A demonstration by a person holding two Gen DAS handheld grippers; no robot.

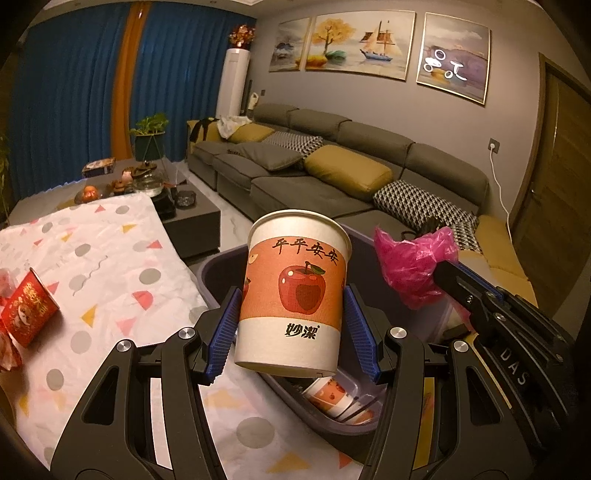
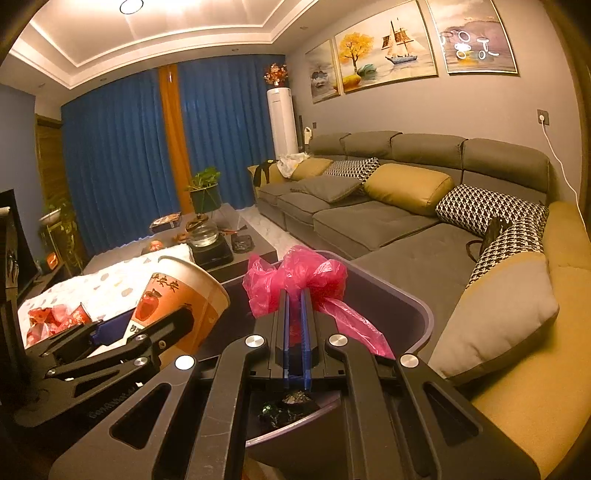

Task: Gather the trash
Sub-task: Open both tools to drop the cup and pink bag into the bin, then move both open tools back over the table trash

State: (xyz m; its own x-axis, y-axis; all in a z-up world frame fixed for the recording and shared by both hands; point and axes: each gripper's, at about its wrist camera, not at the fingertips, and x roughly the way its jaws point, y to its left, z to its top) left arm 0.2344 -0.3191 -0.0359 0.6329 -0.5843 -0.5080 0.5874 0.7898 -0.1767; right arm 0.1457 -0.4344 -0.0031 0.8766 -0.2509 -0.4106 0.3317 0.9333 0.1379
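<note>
Left wrist: left gripper (image 1: 291, 325) clamps paper cup (image 1: 295, 291) above bin (image 1: 221, 266).

The room is dim and warm-toned. Light comes from a ceiling lamp (image 2: 131, 6) and cove strips. Glare spots mark the right painting (image 1: 452, 57). Fisheye bending curves the curtains (image 1: 74, 99), and dark vignetting rings both views. Focus stays sharp.

The bin (image 1: 214, 269) mouth is crowded: the paper cup (image 1: 295, 291) hangs over its counter-side rim, the pink bag (image 1: 413, 266) over its sofa side. Between them a narrow gap stays open. Stacked cups (image 1: 340, 402) lie on the bin floor.
</note>
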